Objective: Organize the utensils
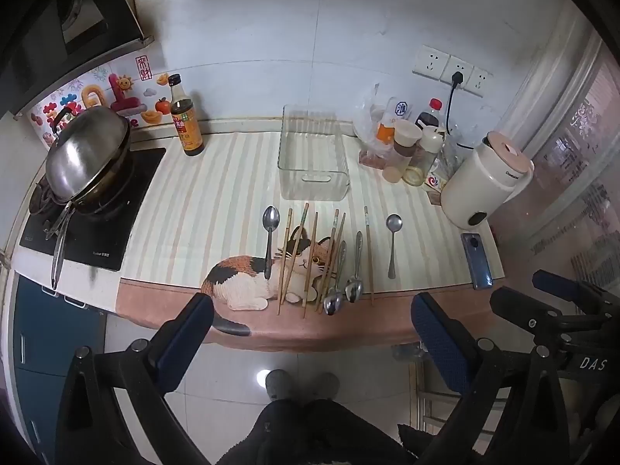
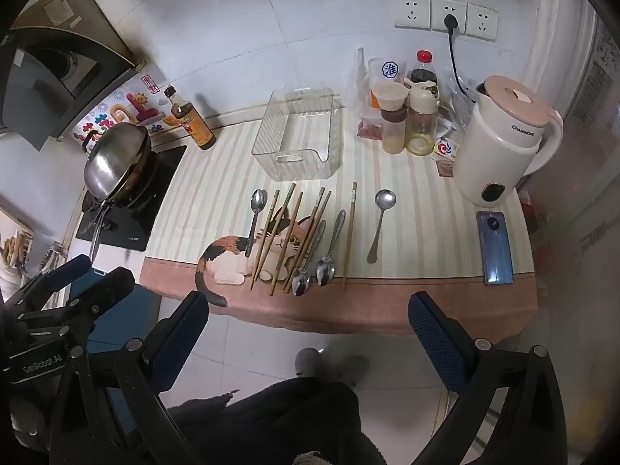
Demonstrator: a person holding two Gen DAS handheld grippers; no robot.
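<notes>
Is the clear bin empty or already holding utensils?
Empty: the clear bin shows only its bare bottom; spoons and chopsticks lie on the mat.

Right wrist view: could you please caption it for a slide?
Open right gripper faces spoons and chopsticks before an empty clear bin.

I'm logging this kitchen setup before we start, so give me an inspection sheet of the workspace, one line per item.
Surface: striped cat-print mat covers the counter.
Job's things: four spoons and loose chopsticks lie in a row; clear bin behind them, empty.
Clutter: sauce bottle, condiment jars, kettle, phone.
Grippers: left gripper and right gripper open, holding nothing, short of the counter edge.
Cables: black cord plugged into the wall socket.
Surroundings: wok on the stove, tiled wall, floor below.
</notes>
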